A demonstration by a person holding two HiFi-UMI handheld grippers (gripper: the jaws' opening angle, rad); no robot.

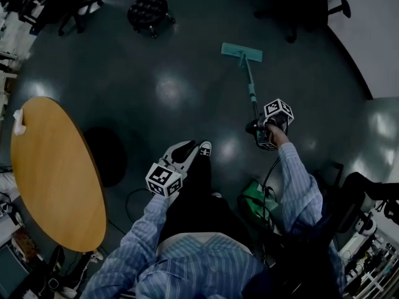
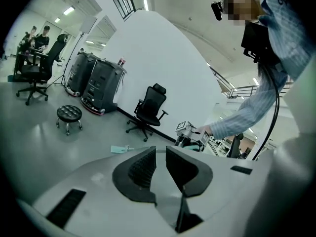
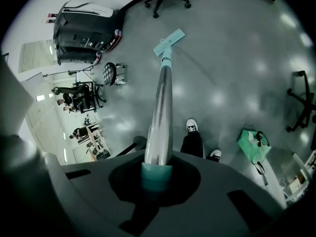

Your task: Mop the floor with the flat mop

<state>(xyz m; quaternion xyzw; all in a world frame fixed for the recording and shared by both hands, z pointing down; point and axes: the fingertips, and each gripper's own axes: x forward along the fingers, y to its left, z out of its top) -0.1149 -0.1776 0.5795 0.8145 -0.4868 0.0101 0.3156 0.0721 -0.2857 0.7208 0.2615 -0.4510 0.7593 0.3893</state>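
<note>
- Our right gripper point(image 3: 157, 176) is clamped round the top end of the mop point(image 1: 250, 83), on the teal grip of its handle.
- The mop's flat head lies on the floor point(image 1: 156, 92) ahead of us, out toward the middle, well apart from the stool point(image 1: 148, 10).
- Our left gripper point(image 2: 160, 164) hangs low above the floor, right of the round table point(image 1: 50, 167), its jaws a narrow slit apart with nothing between them.

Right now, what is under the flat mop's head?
The teal mop head lies flat on the dark glossy floor, its handle held in the right tongs. Only floor shows around it; the patch beneath is covered, so its state cannot be seen.
</note>
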